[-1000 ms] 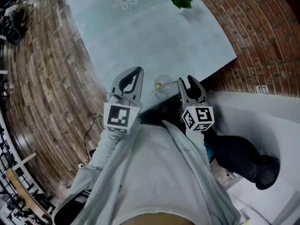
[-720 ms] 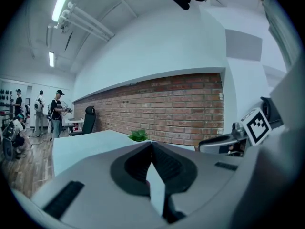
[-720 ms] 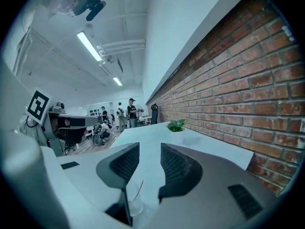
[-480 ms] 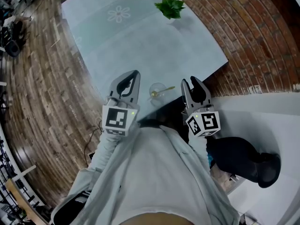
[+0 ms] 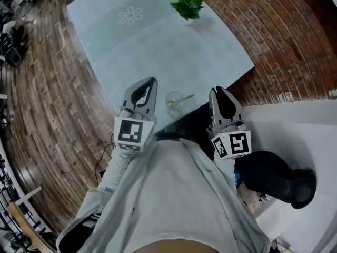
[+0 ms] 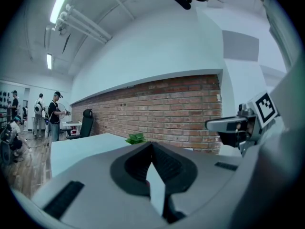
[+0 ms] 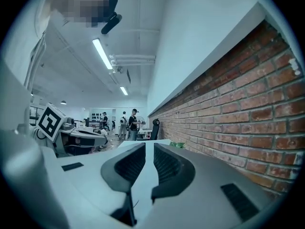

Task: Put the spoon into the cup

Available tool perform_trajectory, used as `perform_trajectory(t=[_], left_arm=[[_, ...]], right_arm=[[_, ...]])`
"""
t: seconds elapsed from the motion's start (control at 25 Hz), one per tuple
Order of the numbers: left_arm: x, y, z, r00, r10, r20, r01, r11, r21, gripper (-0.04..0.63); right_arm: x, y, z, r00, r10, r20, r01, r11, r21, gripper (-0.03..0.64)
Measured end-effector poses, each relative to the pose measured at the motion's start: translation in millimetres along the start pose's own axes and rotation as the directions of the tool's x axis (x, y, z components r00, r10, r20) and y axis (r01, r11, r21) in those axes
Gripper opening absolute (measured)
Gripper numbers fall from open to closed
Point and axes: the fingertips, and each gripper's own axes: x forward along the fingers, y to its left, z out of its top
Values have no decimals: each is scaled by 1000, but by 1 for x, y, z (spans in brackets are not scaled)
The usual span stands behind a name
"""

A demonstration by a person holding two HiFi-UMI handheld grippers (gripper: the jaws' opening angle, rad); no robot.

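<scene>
**Spoon in the cup, both grippers clear**

Nearest to us, the left gripper (image 6: pixel 152 148) has its fingers pressed together at the tips with nothing caught in them. The right gripper (image 7: pixel 148 148) points about level. Its fingers are closing, a narrow gap shows between them, and nothing sits in that gap.

Just beyond the two grippers, and between them in the head view, the clear cup (image 5: pixel 174 99) stands close to the near edge of the worktop (image 5: pixel 158 46). The spoon (image 5: pixel 182 97) rests inside it, its golden handle leaning out over the rim toward the right.

We judge the placing step done. All the next move calls for is keeping both grippers away from the cup, since it stands so near the edge that a knock could tip it.

The worktop is pale with faint flower patterns, bare across its middle. A small green plant (image 5: pixel 186 6) sits at its far side. A wooden floor (image 5: pixel 47 88) lies to the left and a brick wall (image 7: pixel 248 109) runs along the right. Farther down the room stand a dark office chair (image 7: pixel 155 128) and several people (image 7: pixel 133 123).
</scene>
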Motion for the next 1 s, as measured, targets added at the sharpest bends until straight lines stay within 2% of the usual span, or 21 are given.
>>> perform_trajectory(t=[0.4,1.0], left_arm=[[0,-6,-4,1000,-12,-13,12,1000,1,20],[2,-3,-8,1000,-13,-27,13,1000,-2,20]], right_arm=[[-10,-3,-1,1000,-18,-9,18,1000,-3,18],[-7,-2,-10,1000,-12,-28,13,1000,11,16]])
